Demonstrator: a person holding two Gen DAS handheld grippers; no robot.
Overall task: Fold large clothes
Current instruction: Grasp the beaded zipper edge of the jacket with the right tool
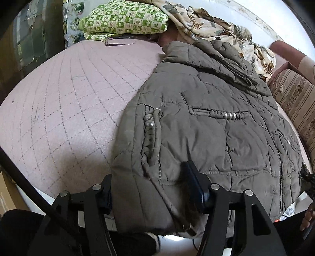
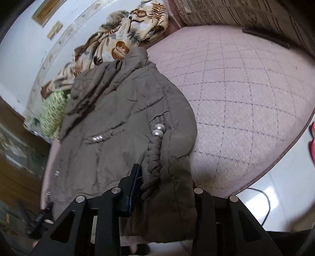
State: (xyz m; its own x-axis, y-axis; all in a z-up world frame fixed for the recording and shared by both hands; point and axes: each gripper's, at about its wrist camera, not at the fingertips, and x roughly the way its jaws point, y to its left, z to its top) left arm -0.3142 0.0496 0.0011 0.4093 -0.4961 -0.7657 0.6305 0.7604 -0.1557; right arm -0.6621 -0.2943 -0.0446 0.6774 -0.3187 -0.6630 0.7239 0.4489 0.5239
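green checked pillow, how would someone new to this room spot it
Start at the pink quilted bed, where the grey puffy jacket lies. At the bed's far end, the green checked pillow sits beside a leaf-print blanket; only the pillow has green and cream squares.

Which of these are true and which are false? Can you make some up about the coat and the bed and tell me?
1. The coat is grey-brown and puffy. True.
2. The coat lies on a pink bed cover with a diamond pattern. True.
3. The coat has bright red buttons. False: it has shiny pearl-like beads on its braided trim.
4. A green checked pillow lies at the far end of the bed. True.
5. The left gripper is far from the coat. False: the coat's bottom edge sits between its jaws.
6. The leafy blanket is spread flat under the coat. False: it is bunched up beyond the coat's collar.
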